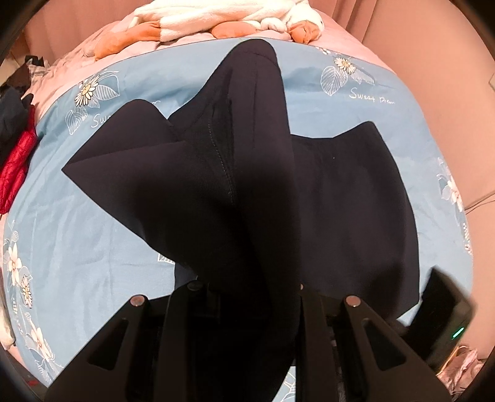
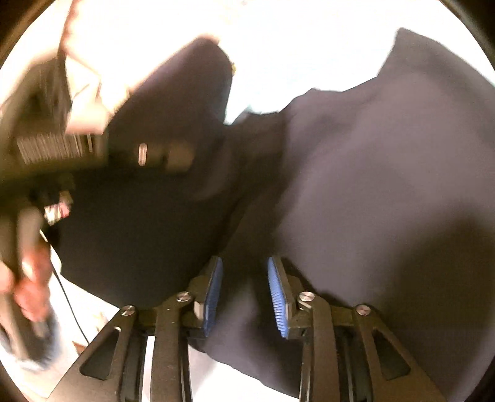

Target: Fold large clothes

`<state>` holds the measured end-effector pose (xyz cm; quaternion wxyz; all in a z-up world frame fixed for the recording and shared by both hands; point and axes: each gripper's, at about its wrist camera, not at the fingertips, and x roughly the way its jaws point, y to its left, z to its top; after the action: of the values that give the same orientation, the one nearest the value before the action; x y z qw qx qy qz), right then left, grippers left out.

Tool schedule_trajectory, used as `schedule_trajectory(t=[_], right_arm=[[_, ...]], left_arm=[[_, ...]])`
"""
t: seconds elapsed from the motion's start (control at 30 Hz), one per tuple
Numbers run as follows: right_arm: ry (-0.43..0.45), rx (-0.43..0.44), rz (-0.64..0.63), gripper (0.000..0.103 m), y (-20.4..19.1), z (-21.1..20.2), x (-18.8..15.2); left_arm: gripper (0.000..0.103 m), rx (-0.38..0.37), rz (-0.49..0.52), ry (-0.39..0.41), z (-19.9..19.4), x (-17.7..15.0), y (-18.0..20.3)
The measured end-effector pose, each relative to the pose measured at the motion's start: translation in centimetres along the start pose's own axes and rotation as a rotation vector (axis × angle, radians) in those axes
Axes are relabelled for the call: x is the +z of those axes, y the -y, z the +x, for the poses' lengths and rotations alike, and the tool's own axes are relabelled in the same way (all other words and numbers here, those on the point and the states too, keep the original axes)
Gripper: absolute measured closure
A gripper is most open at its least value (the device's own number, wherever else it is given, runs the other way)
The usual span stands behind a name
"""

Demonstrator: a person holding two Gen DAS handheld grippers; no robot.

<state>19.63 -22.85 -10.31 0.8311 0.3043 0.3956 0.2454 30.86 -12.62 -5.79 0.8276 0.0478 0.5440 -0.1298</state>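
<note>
Dark garment (image 1: 340, 191) lies spread on the bed (image 1: 92, 235), on the blue floral sheet, mostly flat. One long strip of it is lifted and runs from the far end of the bed straight back into the left gripper (image 1: 247, 297).

Left jaws: closed on that strip. The fabric fills the gap and hides the pads, so grip is read from the cloth rising taut into the jaws, not from seeing contact. Held high probably so the strip clears the flat part and can be carried across w/o dragging it.

Right gripper (image 2: 244, 293): jaws part open, blue pads (image 2: 277, 293) visible on both sides, clear gap. Cloth lies under and between them but the pads aren't pressing on it, so no grip. It sits at the near edge of the garment (view is blurred, can't say which hem or corner). Likely placed there to take a second hold, or it's just let go; can't tell which.

In the right view the person's hand (image 2: 24, 278) holds the left unit's handle, beside the garment's near edge.

Plush toy (image 1: 222, 15) lies at the far end of the bed, red clothing (image 1: 15, 173) off its left side; both clear of the garment.

Judgement: mid-fold. Risk is the single grip letting the strip twist.
</note>
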Motion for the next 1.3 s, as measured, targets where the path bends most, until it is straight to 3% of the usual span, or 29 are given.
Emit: schedule_trajectory(t=[0.2, 0.33, 0.47, 0.6, 0.73, 0.9, 0.97, 1.03, 1.07, 1.2, 1.3], right_arm=[[0.096, 0.117, 0.196, 0.061, 4.2, -2.8, 1.5], [0.12, 0.186, 0.327, 0.061, 6.2, -2.6, 2.0], [0.173, 0.3, 0.489, 0.06, 8.5, -2.5, 2.0], [0.118, 0.381, 0.549, 0.049, 8.7, -1.1, 2.4], [0.075, 0.334, 0.527, 0.046, 7.6, 0.7, 3.7], [0.025, 0.275, 0.437, 0.029, 5.6, 0.5, 4.3], [0.024, 0.252, 0.401, 0.027, 4.5, 0.9, 5.1], [0.024, 0.263, 0.385, 0.027, 3.4, 2.0, 6.0], [0.018, 0.252, 0.377, 0.026, 3.1, 1.9, 6.1], [-0.047, 0.127, 0.278, 0.024, 0.4, 4.1, 6.9], [-0.092, 0.028, 0.207, 0.024, -1.3, 5.5, 7.3]], left_arm=[[0.075, 0.057, 0.011, -0.024, 1.4, 0.0, 2.5], [0.05, 0.026, 0.0, -0.068, 2.5, -0.2, 4.4], [0.041, -0.077, -0.005, -0.106, 3.0, -0.1, 5.5], [0.039, -0.323, -0.062, -0.171, 3.0, 0.0, 4.4], [0.038, -0.483, -0.129, -0.107, 0.3, -0.4, 1.4], [0.038, -0.566, -0.205, 0.003, -3.0, -1.1, -3.5], [0.038, -0.582, -0.288, 0.041, -3.3, -1.2, -6.5], [0.037, -0.657, -0.362, 0.081, -3.0, -1.7, -9.2], [0.037, -0.67, -0.39, 0.075, -2.7, -1.9, -10.0], [0.037, -0.568, -0.436, 0.063, -1.3, -2.8, -12.1], [0.037, -0.598, -0.478, 0.051, -0.3, -3.6, -13.2]])
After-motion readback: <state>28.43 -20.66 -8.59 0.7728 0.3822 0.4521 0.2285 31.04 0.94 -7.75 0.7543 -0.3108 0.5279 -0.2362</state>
